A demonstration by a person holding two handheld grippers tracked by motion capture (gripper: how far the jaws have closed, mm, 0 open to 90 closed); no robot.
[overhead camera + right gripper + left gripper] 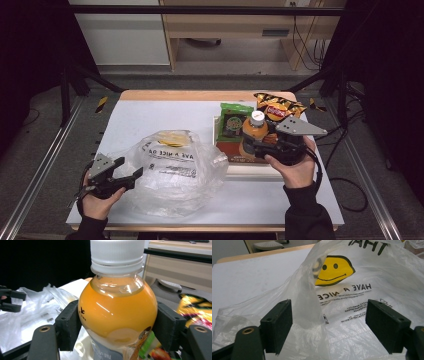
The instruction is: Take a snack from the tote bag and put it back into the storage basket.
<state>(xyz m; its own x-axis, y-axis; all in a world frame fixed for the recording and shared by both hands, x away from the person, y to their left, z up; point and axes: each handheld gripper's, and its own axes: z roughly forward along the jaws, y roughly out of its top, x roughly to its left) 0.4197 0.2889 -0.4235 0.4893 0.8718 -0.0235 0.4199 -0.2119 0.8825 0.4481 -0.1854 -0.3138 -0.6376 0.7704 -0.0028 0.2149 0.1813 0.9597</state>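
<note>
- Your left gripper (131, 176) sits at the lower left of the high view, its fingers (277, 322) spread apart with nothing clamped; a fold of the thin, crinkled, see-through plastic bag with the yellow smiley face (172, 167) stands between them in the left gripper view.
- That bag is limp and slick. It will slump and slide on the smooth white worktop (145, 115), so I would pinch a doubled fold near the mouth or a handle, not a single film layer.
- Your right gripper (255, 145) is at the right of centre in the high view, and its black fingers (68, 323) are closed against the rounded shoulder of the clear plastic bottle of orange drink with a ribbed white cap (117, 305).
- The bottle looks nearly full, so judge it fairly heavy for its size. Its wall is smooth, glossy and curved, and likely to give a little under pressure. The broad belly where you hold it seems the safest place, since the taper towards the neck could let it slip.
- The bottle stands upright over the shallow pale tray (250, 170).
- Beyond it, in the upper right of the tray, lie a green crinkly snack packet (234, 117) and a yellow-and-red foil crisp bag (277, 106), both light and crushable.
</note>
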